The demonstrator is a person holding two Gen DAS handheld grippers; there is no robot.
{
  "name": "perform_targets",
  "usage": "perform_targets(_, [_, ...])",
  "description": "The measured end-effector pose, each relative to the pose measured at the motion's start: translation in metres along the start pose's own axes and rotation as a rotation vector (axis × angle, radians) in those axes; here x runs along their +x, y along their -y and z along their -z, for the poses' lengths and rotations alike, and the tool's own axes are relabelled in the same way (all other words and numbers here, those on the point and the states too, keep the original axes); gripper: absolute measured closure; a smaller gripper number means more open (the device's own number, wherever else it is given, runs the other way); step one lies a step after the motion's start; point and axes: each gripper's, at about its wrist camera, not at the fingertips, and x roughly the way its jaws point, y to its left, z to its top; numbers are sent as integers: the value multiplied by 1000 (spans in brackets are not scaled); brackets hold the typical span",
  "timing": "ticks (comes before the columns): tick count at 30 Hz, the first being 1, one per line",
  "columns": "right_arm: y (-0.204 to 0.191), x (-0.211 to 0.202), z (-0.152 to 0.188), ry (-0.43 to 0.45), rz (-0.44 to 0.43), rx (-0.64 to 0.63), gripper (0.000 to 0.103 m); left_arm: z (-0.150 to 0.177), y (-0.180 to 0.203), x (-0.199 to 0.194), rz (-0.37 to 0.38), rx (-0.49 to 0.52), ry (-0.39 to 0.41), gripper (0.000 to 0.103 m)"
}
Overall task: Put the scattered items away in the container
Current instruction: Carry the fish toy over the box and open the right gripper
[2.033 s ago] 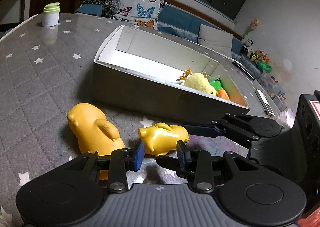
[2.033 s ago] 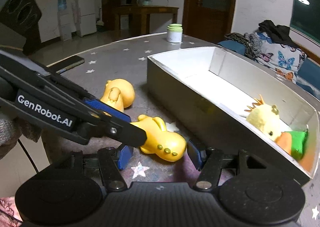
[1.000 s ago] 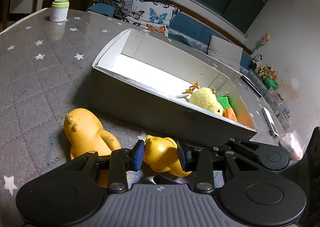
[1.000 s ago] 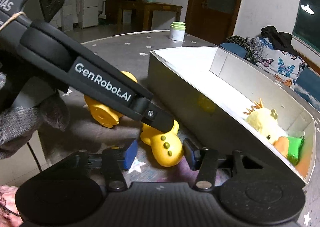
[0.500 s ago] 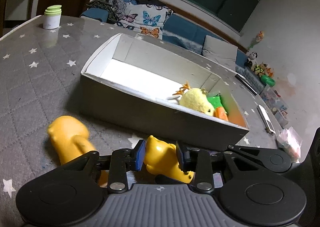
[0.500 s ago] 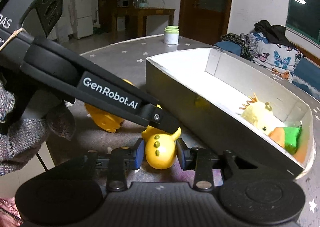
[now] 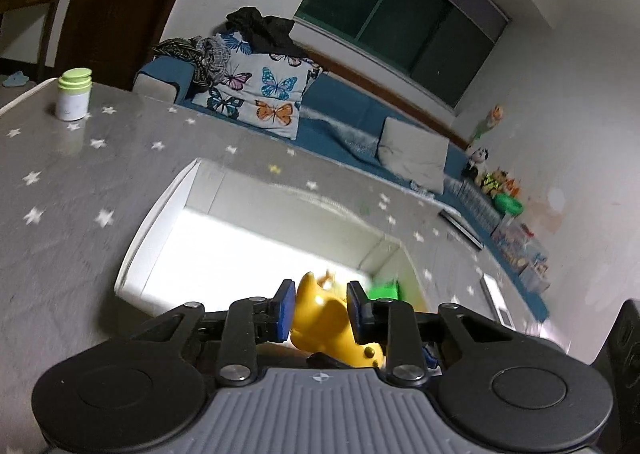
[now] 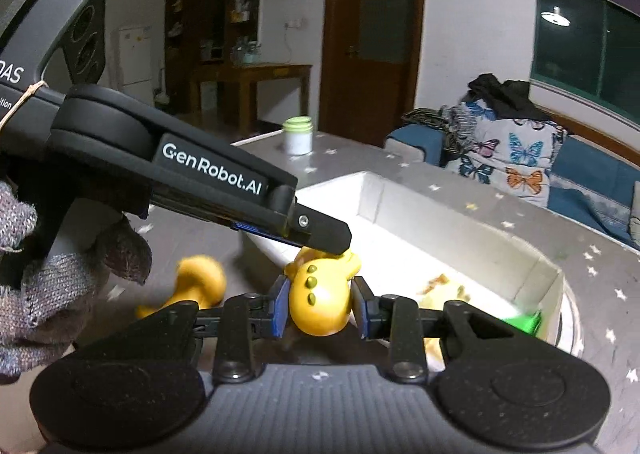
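1. The small yellow toy [image 8: 318,300] sits clamped between the blue pads [image 8: 279,304] of the right gripper [image 8: 320,306], lifted above the near wall of the white box [image 8: 472,222].
2. The left gripper [image 7: 318,312] has closed on the same toy [image 7: 324,318] from the other side — in the right wrist view its black finger presses on the toy's upper end.
3. Both claws are narrowed onto this one toy.
4. Yellow toys outside the box: two — the held one and a larger one [image 8: 200,282] lying on the tabletop [image 8: 460,190] beside the box's near-left corner.
5. Inside the box, at its right end: one pale plush (blurred) [image 8: 440,288] and one green item [image 8: 524,322].
6. One green-lidded jar [image 7: 74,94] stands near the tabletop's far-left edge.
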Motion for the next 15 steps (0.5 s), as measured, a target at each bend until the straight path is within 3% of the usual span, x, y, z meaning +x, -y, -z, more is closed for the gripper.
perform_targets(7, [36,55,-20,-88,28,71,71,-24,-27,57,46,-83,-96,74])
perform_targets(15, [52,105,-16,-225,9,115,71,-25,-48,96,29,-106,-177,74])
